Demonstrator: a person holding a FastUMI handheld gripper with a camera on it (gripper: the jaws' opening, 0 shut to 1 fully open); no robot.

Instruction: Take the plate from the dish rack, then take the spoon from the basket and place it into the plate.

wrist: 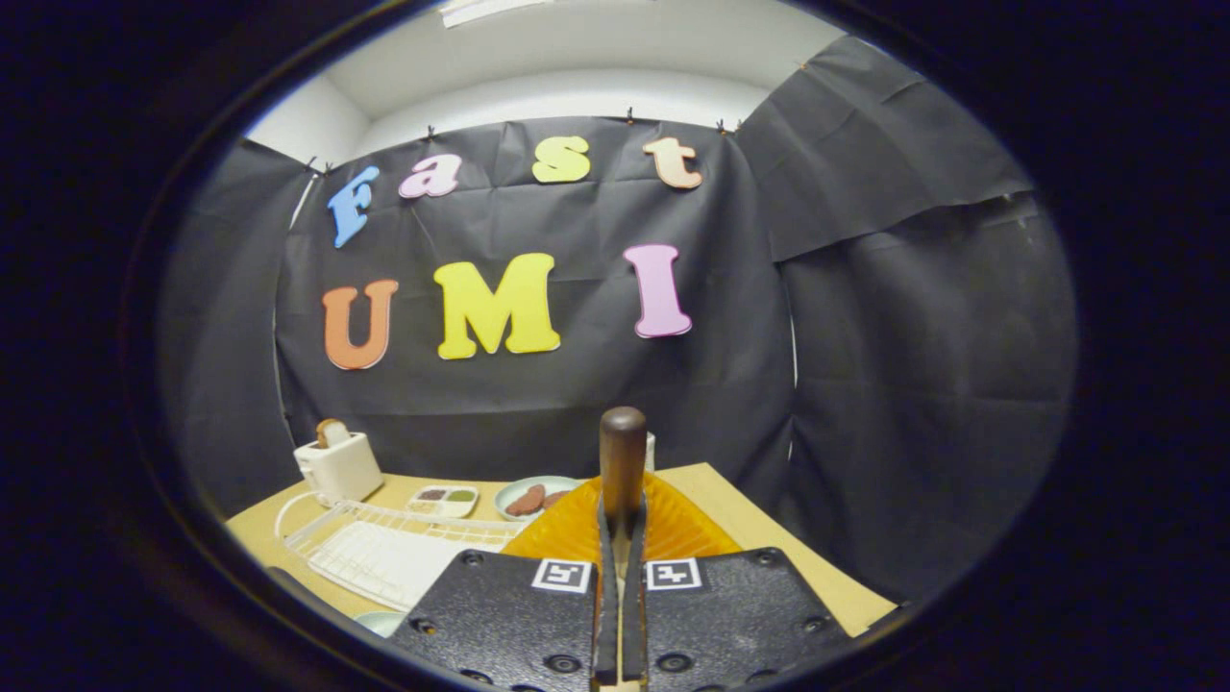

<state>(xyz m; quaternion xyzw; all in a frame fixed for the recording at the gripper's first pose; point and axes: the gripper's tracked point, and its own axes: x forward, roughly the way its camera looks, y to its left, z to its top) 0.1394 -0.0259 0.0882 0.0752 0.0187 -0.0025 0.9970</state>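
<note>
1. Black cloth walls enclose a booth with a tan bench at its floor.
2. Pinched between both fingers of the claw stands a spoon, its dark brown wooden handle upright; the fingers press together on it.
3. Just beyond the fingers lies an orange ribbed plate on the bench, directly under the spoon.
4. To the left, a white wire dish rack rests flat on the bench.
5. Farther back sit a white toaster with a slice of bread in its slot, a small divided tray, and a pale dish holding brown food.
</note>
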